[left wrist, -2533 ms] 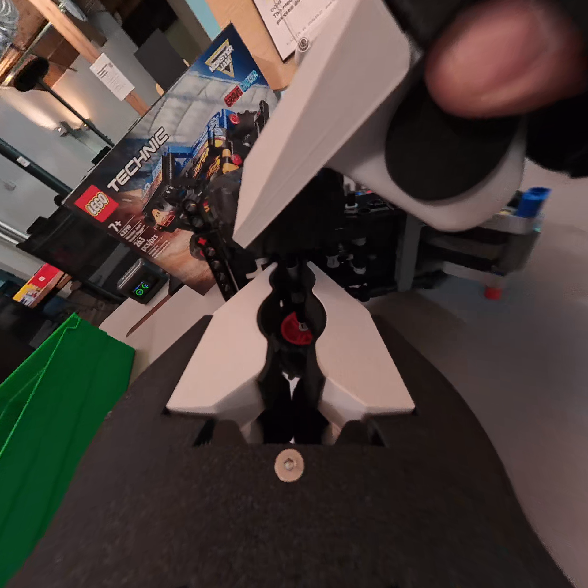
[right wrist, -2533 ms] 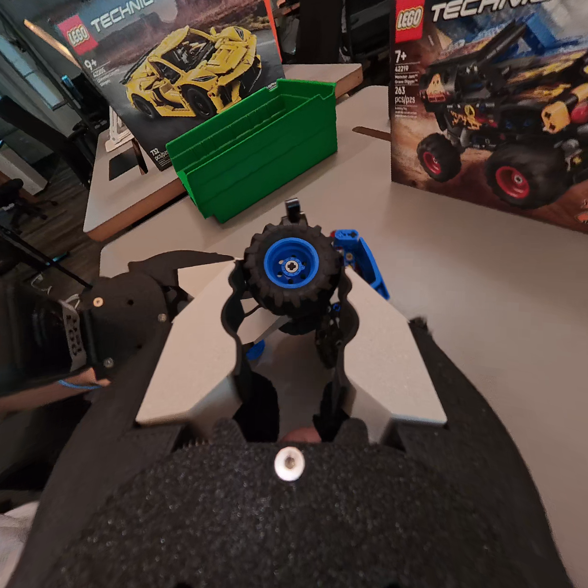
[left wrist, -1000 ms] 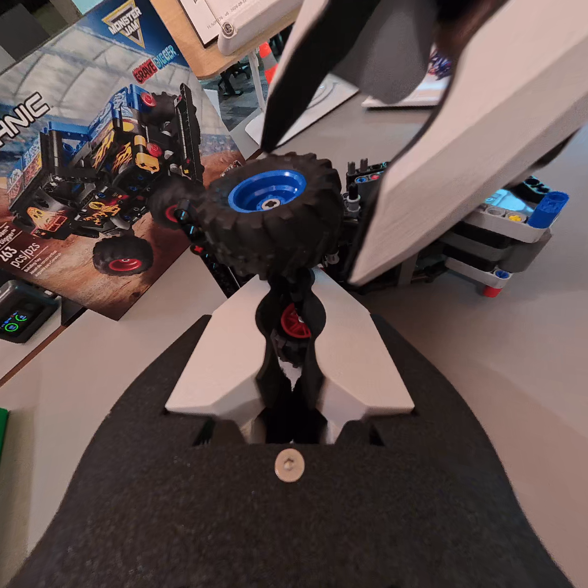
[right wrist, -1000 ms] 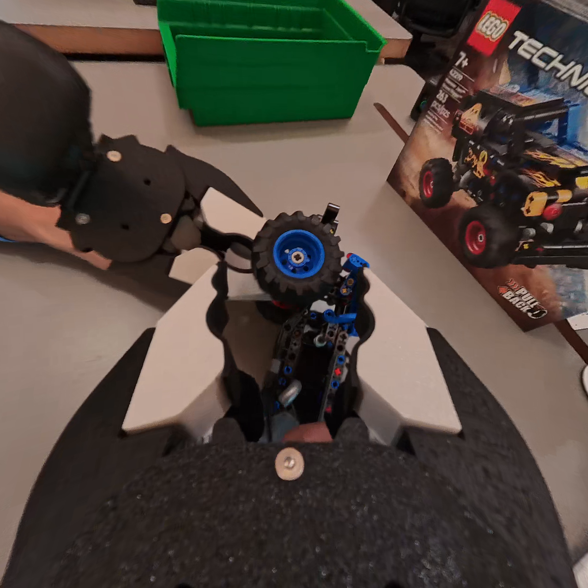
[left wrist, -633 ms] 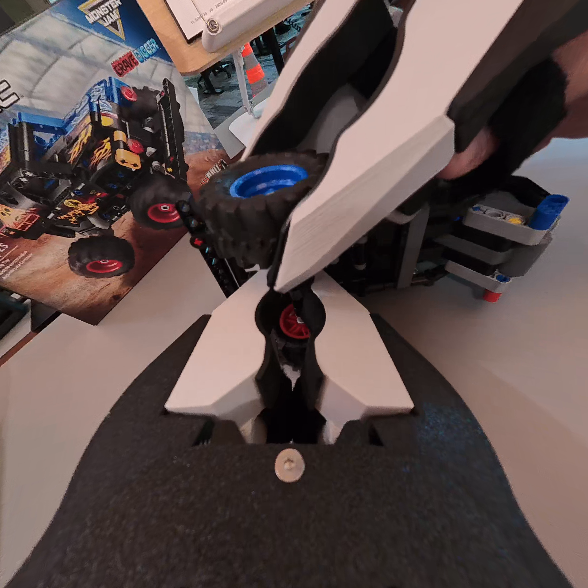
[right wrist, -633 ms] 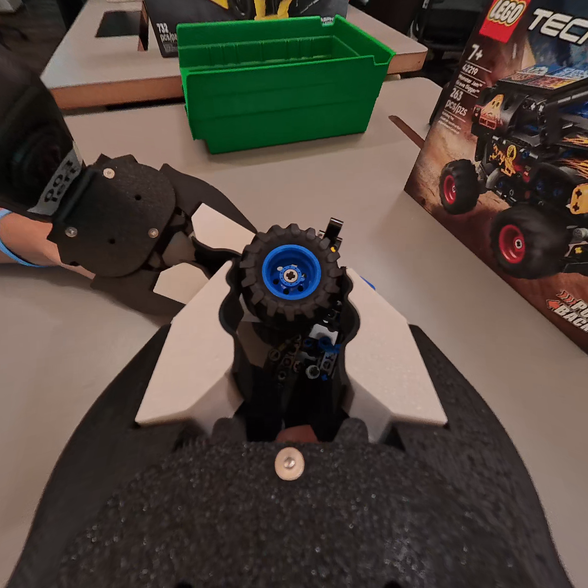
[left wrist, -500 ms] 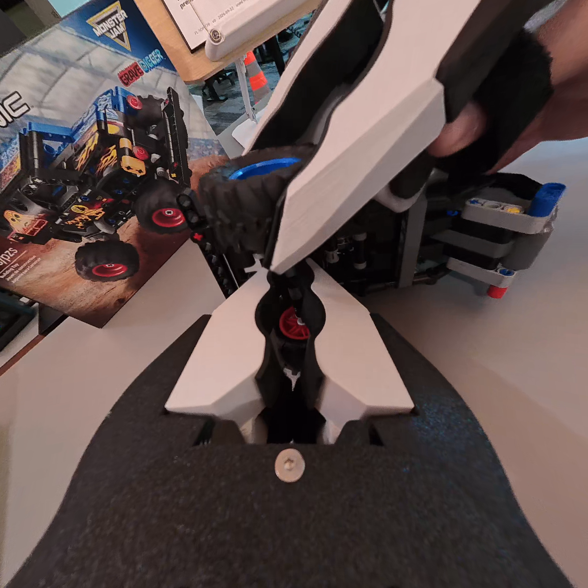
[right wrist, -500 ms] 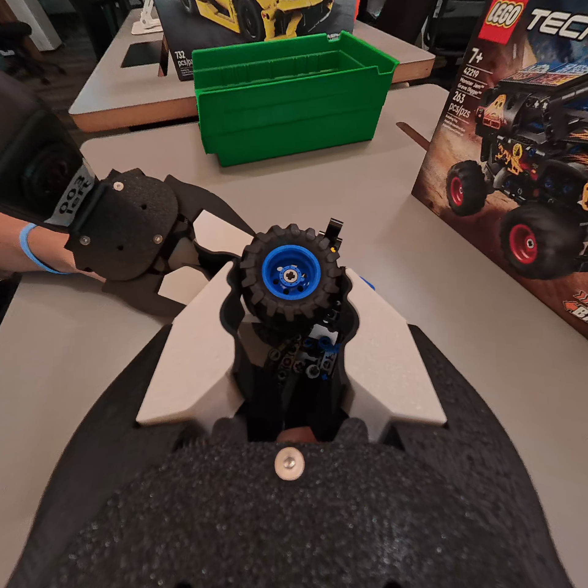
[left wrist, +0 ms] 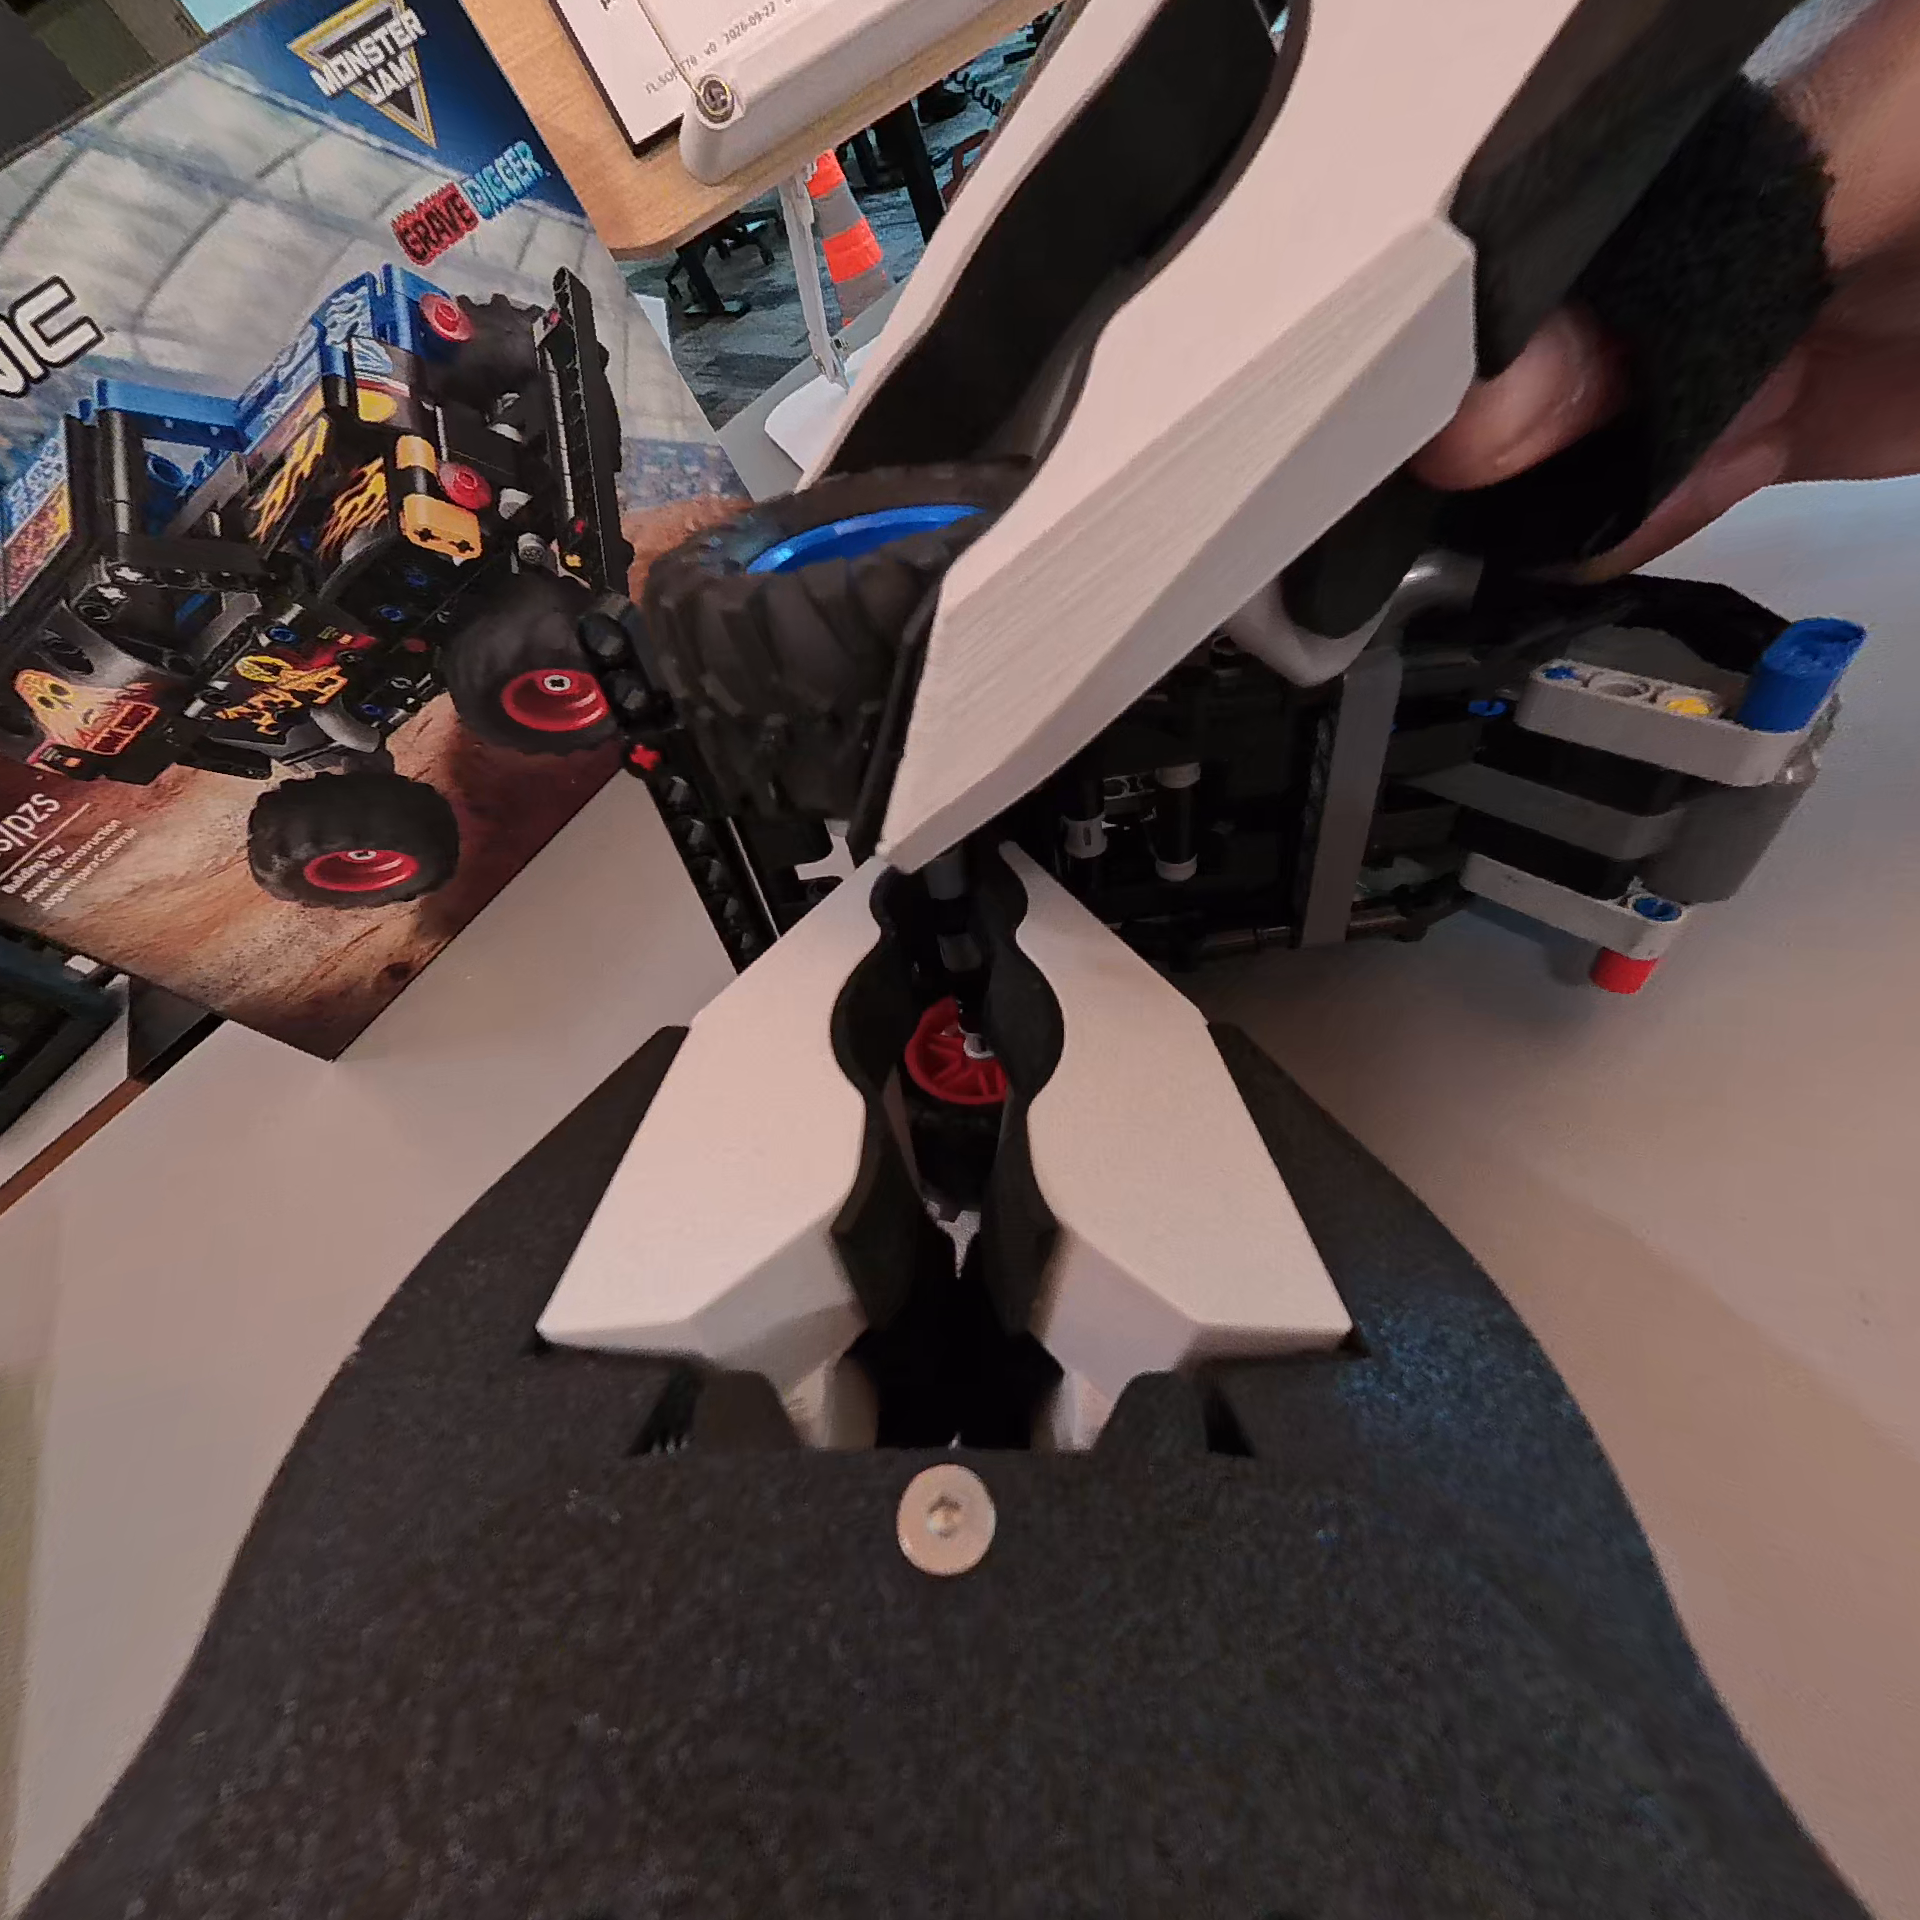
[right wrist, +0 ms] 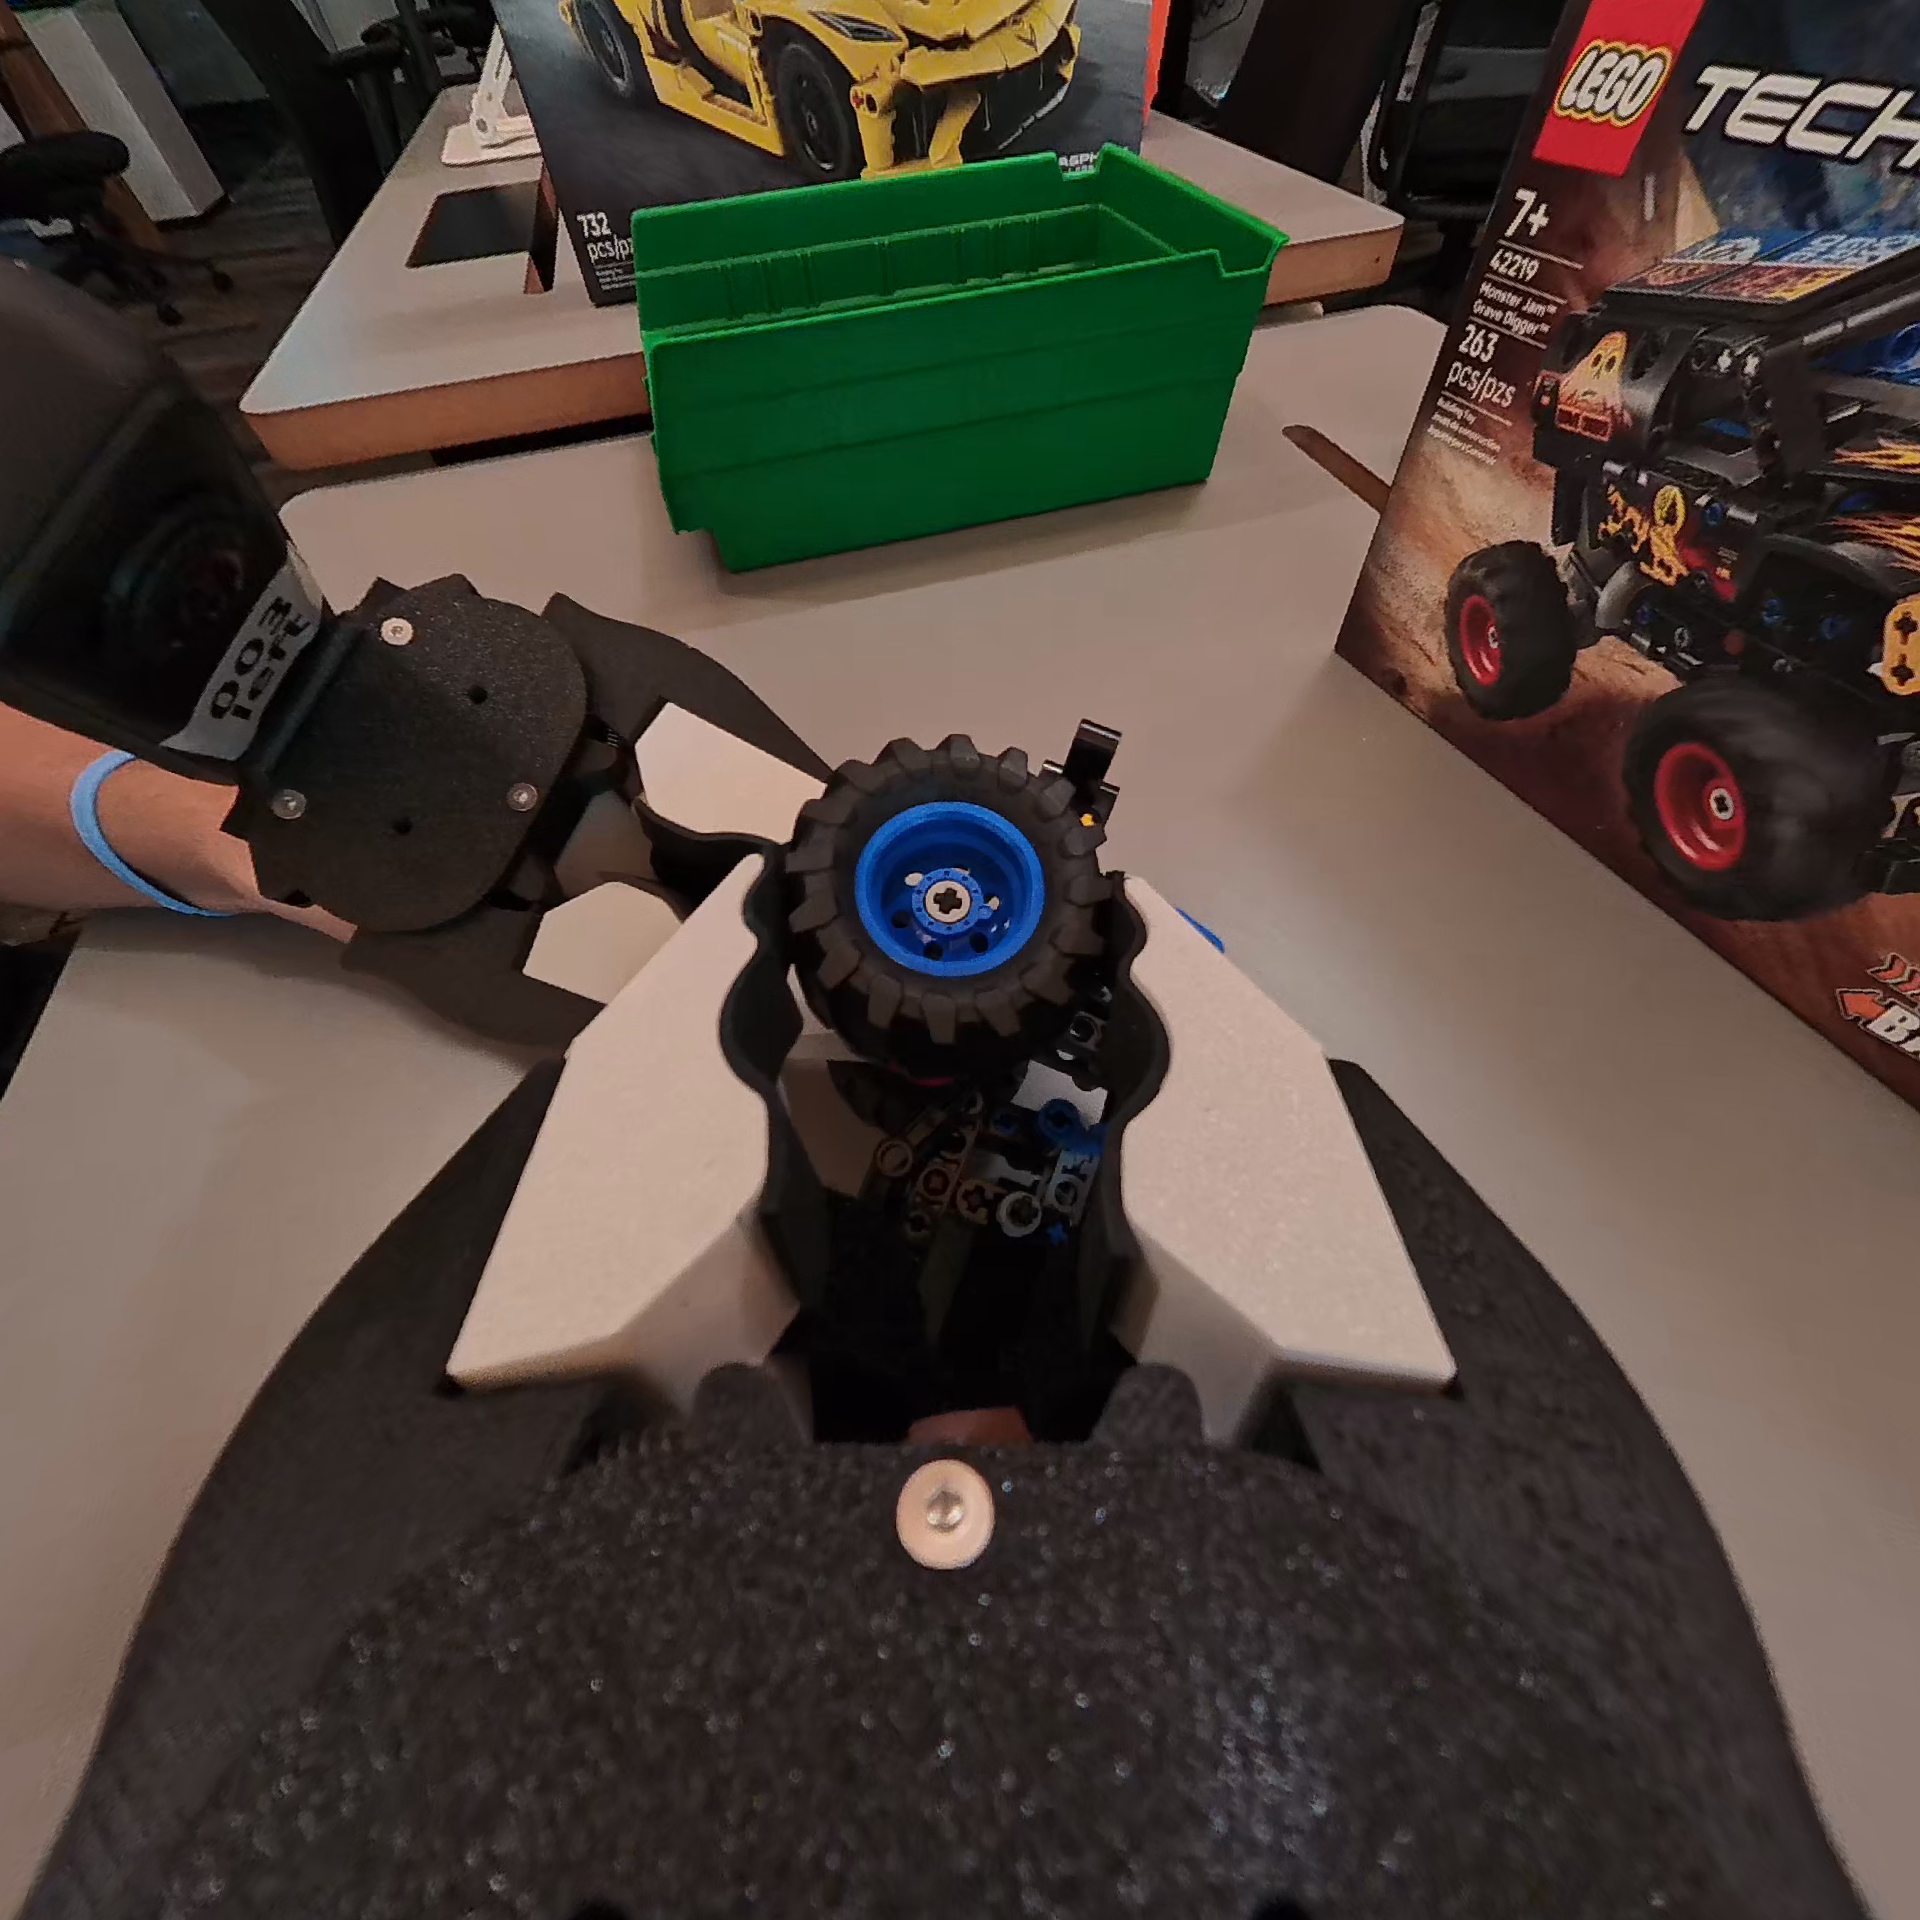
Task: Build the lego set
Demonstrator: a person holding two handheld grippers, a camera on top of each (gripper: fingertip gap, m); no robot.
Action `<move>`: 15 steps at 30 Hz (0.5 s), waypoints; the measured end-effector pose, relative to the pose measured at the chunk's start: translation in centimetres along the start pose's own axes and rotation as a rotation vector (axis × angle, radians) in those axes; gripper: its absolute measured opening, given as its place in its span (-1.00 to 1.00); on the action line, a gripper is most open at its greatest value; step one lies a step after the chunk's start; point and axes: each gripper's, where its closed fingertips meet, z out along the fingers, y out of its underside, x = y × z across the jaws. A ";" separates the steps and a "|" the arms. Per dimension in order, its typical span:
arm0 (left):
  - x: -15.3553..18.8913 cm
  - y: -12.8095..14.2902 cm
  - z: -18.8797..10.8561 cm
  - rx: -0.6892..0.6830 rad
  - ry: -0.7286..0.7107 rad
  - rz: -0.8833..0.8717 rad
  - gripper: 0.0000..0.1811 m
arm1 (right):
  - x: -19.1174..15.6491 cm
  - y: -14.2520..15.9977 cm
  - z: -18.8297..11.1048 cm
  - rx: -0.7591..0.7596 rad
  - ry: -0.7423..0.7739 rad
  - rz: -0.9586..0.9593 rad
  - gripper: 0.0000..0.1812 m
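Observation:
A toy truck chassis (left wrist: 1351, 790) of black, grey and blue bricks lies on its side on the grey table (left wrist: 1558, 1195). My left gripper (left wrist: 951, 883) is shut on a thin black part of it with a red hub (left wrist: 951, 1055) between the jaws. My right gripper (right wrist: 940, 883) comes down from above, its jaws shut on the black wheel with a blue rim (right wrist: 948, 902). In the left wrist view one white right finger (left wrist: 1143, 520) covers most of that wheel (left wrist: 790, 644). The left gripper's black body (right wrist: 416, 748) is at the left, its tips hidden under the wheel.
A green bin (right wrist: 935, 395) stands behind the wheel. A monster-truck toy box (right wrist: 1662, 520) stands at the right and shows in the left wrist view (left wrist: 260, 520). A yellow-car box (right wrist: 831, 73) is on a second table. A hand (left wrist: 1558, 416) grips the right gripper. Spacing between my two grippers at the tips: around 5 cm.
A second ago the right jaws were wide open over the chassis. They have closed on the blue-rimmed wheel and tilted lower over it. The left gripper has stayed shut on the red-hubbed part.

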 end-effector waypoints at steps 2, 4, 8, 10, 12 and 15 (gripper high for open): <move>0.0 0.0 0.0 0.000 0.000 -0.001 -0.91 | 0.0 0.0 0.0 0.001 0.000 -0.002 -0.37; -0.1 -0.1 0.0 0.005 0.000 -0.005 -0.91 | 0.0 -0.2 -0.1 0.014 -0.006 0.012 -0.38; -0.1 0.0 -0.1 0.003 0.001 -0.010 -0.91 | 0.0 -0.2 -0.1 0.016 -0.006 0.014 -0.38; -0.1 0.0 -0.1 0.002 0.001 -0.010 -0.91 | 0.0 -0.2 -0.1 0.016 -0.008 0.014 -0.38; -0.2 -0.1 -0.1 0.008 0.000 -0.014 -0.91 | 0.0 -0.4 -0.2 0.035 -0.017 0.036 -0.38; -0.1 0.3 0.0 -0.016 0.004 -0.016 -0.91 | -0.1 0.1 0.4 -0.026 0.029 -0.025 -0.32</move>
